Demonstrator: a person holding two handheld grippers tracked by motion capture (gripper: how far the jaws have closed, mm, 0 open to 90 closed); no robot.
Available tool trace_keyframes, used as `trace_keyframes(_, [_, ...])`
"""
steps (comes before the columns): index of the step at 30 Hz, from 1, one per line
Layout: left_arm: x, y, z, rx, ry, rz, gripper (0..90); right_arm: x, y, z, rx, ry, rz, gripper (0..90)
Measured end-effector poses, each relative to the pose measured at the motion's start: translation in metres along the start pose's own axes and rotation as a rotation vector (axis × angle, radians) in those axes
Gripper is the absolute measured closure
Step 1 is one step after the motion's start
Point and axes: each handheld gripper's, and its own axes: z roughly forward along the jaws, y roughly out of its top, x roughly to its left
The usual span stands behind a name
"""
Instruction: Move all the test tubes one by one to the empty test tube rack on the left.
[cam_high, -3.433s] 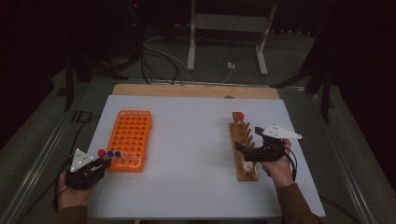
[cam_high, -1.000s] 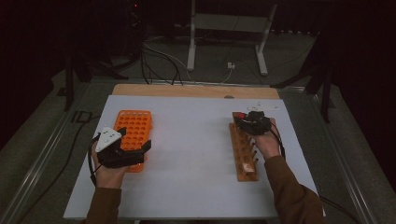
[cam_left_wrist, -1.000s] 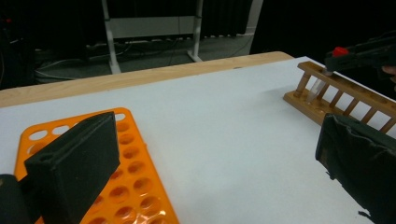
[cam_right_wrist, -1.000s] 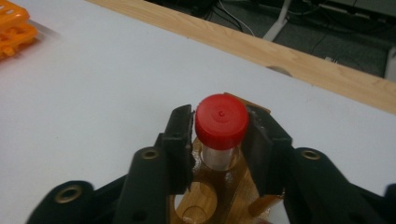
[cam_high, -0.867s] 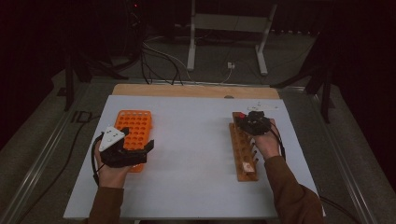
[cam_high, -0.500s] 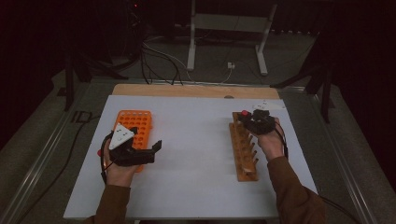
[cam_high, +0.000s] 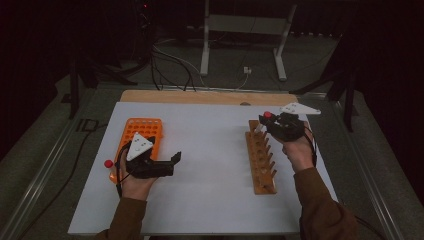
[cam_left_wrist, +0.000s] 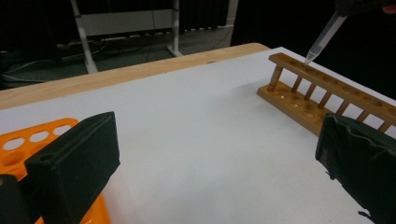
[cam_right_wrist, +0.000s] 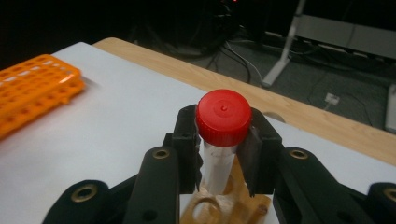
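Note:
My right gripper (cam_high: 268, 121) is shut on a clear tube with a red cap (cam_high: 268, 115), held just under the cap. In the right gripper view the cap (cam_right_wrist: 223, 116) stands between the pads (cam_right_wrist: 187, 144), above the far end of the wooden rack (cam_right_wrist: 219, 205). From the left gripper view the tube's pointed tip (cam_left_wrist: 322, 39) hangs just over the rack's (cam_left_wrist: 327, 100) far holes. My left gripper (cam_high: 175, 159) is open and empty, lying level over the white table beside the orange rack (cam_high: 142, 131); its wide-set jaws point toward the wooden rack (cam_high: 260, 157).
A red-capped tube (cam_high: 108, 163) sits at the orange rack's near left corner. The white sheet (cam_high: 210, 150) lies on a wooden tabletop (cam_high: 200, 96). Cables and a metal stand (cam_high: 240, 30) are on the floor beyond the table.
My right gripper has risen, lifting the red-capped tube up out of the wooden rack's far end. My left gripper has slid right, off the orange rack and toward the table's middle.

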Motion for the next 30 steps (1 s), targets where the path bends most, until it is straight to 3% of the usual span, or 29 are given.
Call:
trace_keyframes(7, [-0.013,0.002,0.009,0.0,-0.018,0.017,0.4,0.025,0.002,0.005,0.015,0.102,-0.03,70.4])
trace_keyframes(17, [-0.029,0.001,0.024,0.017,-0.055,0.044,0.5,0.063,0.0,0.016,0.058,0.202,-0.093,70.3])
trace_keyframes(30, [-0.042,0.0,0.041,0.029,-0.088,0.065,1.0,0.088,-0.003,0.023,0.094,0.317,-0.102,70.3])
